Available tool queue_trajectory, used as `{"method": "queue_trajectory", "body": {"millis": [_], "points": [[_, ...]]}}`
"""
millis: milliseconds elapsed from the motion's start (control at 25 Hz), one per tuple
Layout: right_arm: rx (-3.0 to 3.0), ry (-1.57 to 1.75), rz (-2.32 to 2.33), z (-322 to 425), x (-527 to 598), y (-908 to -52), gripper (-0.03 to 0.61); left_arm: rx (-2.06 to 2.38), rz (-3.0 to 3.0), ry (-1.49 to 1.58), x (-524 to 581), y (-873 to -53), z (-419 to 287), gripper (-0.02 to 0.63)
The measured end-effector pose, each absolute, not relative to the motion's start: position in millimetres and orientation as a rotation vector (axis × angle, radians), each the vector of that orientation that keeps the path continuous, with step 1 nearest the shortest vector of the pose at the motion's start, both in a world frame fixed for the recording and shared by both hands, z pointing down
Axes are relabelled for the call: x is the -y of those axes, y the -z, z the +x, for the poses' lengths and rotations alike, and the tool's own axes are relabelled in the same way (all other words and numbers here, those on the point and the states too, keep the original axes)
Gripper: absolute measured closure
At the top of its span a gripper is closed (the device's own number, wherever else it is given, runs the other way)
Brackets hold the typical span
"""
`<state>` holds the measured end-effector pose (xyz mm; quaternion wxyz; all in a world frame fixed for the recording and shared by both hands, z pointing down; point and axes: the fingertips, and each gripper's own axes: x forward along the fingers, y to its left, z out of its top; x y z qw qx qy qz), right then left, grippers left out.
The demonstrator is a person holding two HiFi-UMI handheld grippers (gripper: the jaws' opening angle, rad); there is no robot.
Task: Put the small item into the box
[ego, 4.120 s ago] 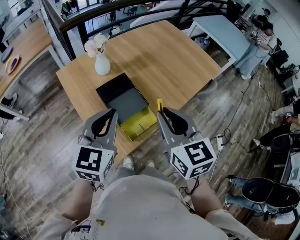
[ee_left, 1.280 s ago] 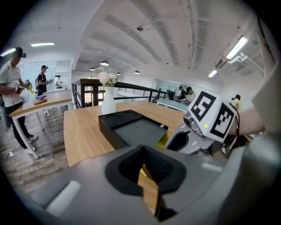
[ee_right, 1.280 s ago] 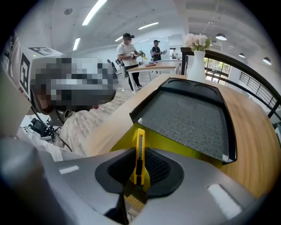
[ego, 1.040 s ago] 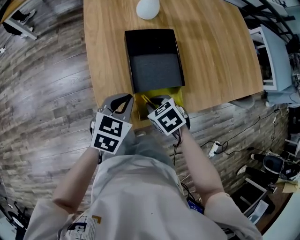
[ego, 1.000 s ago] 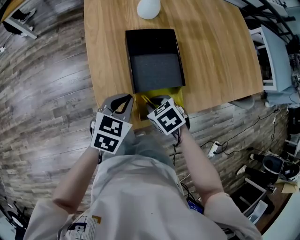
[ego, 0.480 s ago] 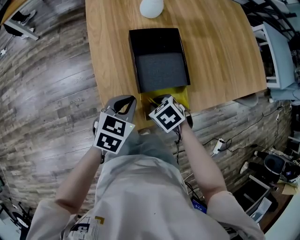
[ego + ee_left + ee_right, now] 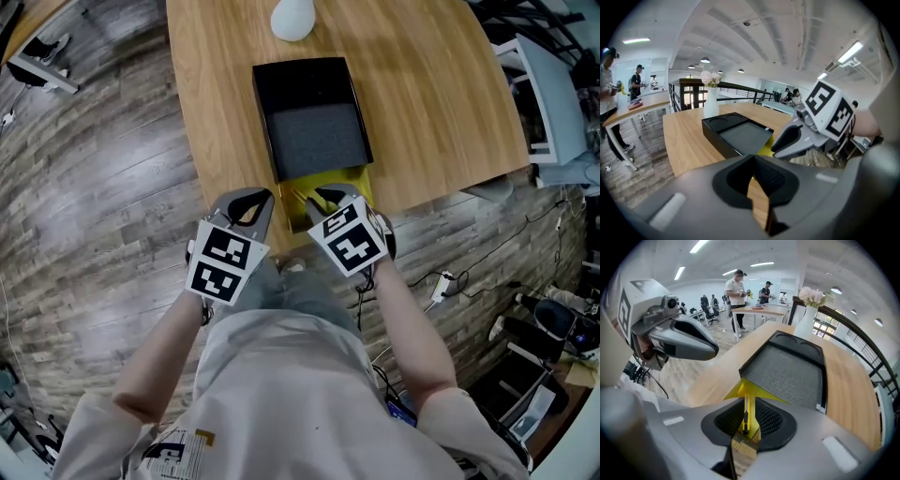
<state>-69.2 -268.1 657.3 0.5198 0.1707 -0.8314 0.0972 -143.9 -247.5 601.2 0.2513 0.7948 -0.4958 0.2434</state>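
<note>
Head view is showing the right gripper [image 7: 330, 199] hovering over the yellow near end [image 7: 360, 178] of the black box [image 7: 312, 67] on the wooden table [image 7: 422, 103]. Right gripper view is showing its jaws pressing together on a thin yellow small item [image 7: 746, 408], which is standing upright between them. Beside it, the left gripper [image 7: 246, 202] is hanging at the table edge, its jaws nearly meeting and gripping nothing
</note>
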Motion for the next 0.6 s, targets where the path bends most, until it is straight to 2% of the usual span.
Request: {"method": "queue_trajectory", "body": {"millis": [240,600], "points": [[2.136,-0.372,0.621,-49.6,274.8,-589.2,0.555,1.396,2.225,-0.628,253.3,-552.2,-144.2,0.611],[2.311,-0.313,0.954,-9.6,266.9,-450.3,0.568,1.434,2.348,-0.568,252.1,-470.0,-134.1,0.611]]}}
